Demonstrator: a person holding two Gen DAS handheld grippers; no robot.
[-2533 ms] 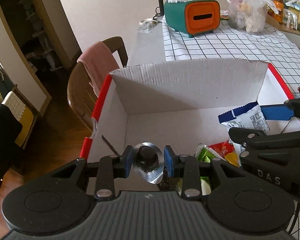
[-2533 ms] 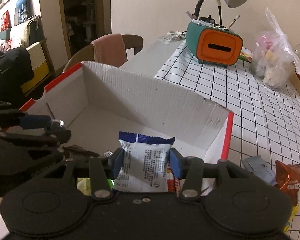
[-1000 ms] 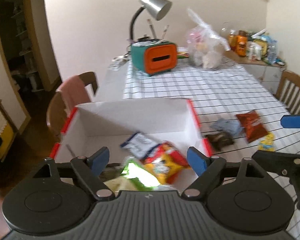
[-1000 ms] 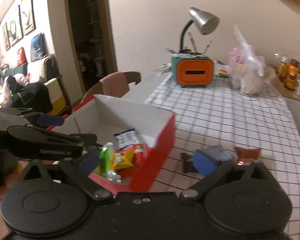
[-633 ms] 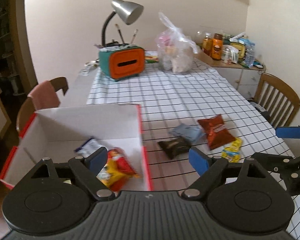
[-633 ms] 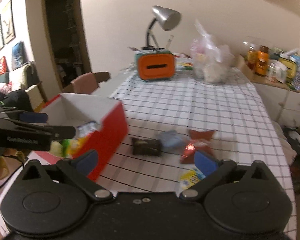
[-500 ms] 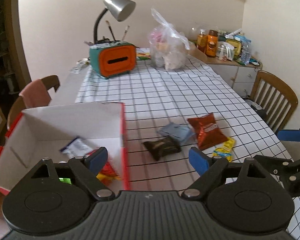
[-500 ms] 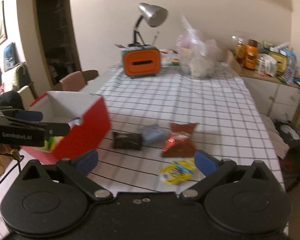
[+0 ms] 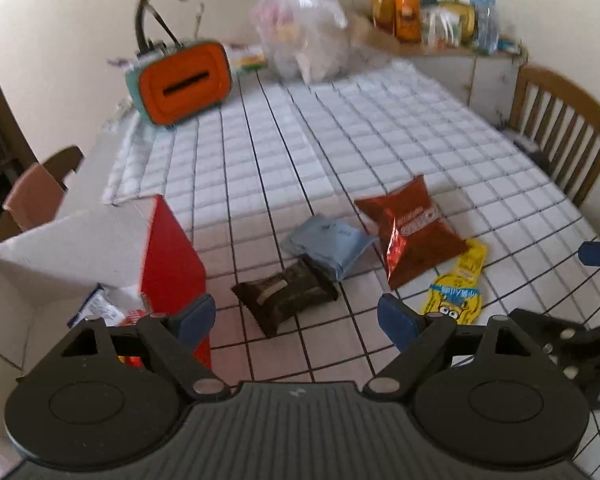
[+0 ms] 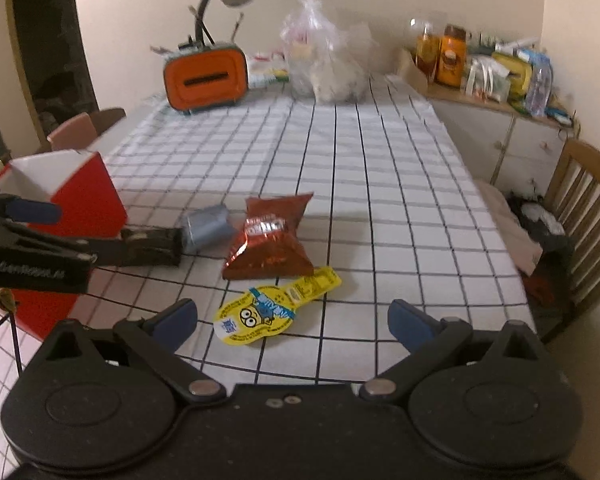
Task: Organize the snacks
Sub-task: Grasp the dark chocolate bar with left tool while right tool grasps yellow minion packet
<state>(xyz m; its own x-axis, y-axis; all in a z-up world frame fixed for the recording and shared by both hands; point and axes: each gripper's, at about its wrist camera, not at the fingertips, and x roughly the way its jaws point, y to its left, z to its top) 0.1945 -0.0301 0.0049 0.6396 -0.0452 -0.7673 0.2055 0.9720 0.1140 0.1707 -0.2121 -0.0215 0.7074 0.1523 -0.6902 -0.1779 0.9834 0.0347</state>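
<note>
We are swinging both claws away from box (image 9: 168, 256) – left claw (image 9: 296, 318), right claw (image 10: 292, 320) now released, empty. Four snacks waiting on table (image 10: 380, 184) – dark packet (image 9: 286, 294), yellow packet (image 10: 272, 308) nearest.

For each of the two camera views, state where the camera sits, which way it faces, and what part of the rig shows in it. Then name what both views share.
Left wrist: on the left gripper, facing across the table at the dark packet; open fingers show.
Right wrist: on the right gripper, facing the yellow packet; open fingers show.
Shared: red chip bag, red box, orange tissue box.
</note>
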